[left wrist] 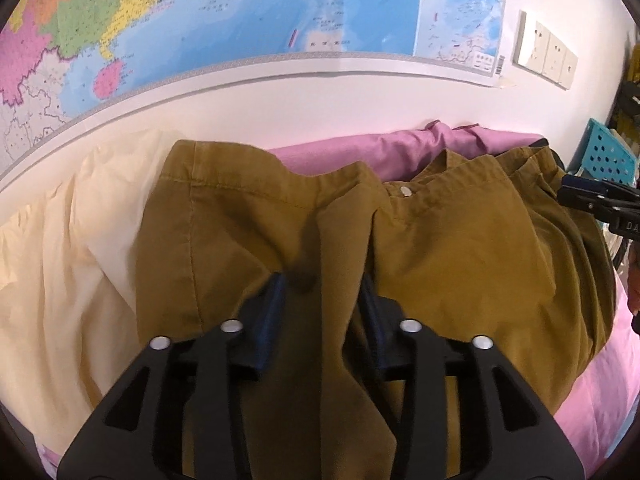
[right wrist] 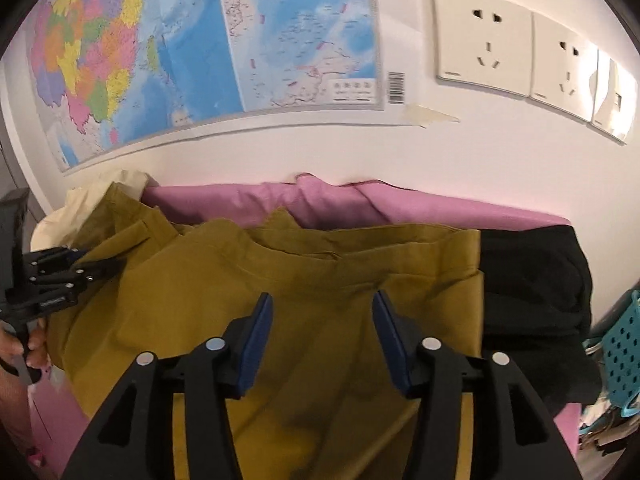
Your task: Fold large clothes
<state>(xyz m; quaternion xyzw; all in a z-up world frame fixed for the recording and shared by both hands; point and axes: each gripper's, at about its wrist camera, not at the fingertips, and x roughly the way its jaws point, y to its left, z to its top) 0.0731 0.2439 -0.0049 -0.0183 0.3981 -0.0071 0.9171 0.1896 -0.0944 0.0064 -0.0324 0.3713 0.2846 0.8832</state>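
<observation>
- Both tongs stand released: the left tongs (left wrist: 322,280) straddle a raised fold of the mustard shirt (left wrist: 440,248), not pinching it; the right tongs (right wrist: 322,302) hover over flat cloth.
- Shirt lies spread on the pink bedsheet (left wrist: 328,152), so the loose fold may slump.
- Its far edge overlaps a black garment (right wrist: 532,280), which could get dragged along.

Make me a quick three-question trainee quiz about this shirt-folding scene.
1. True or false: the mustard shirt lies on a green sheet.
2. What hangs on the wall above the bed? A) map B) mirror C) clock
3. Fill in: the garment beside the shirt, on the basket's side, is ____.

Key: 1 false, the sheet is pink. 2 A, the map. 3 black, the black garment.
</observation>
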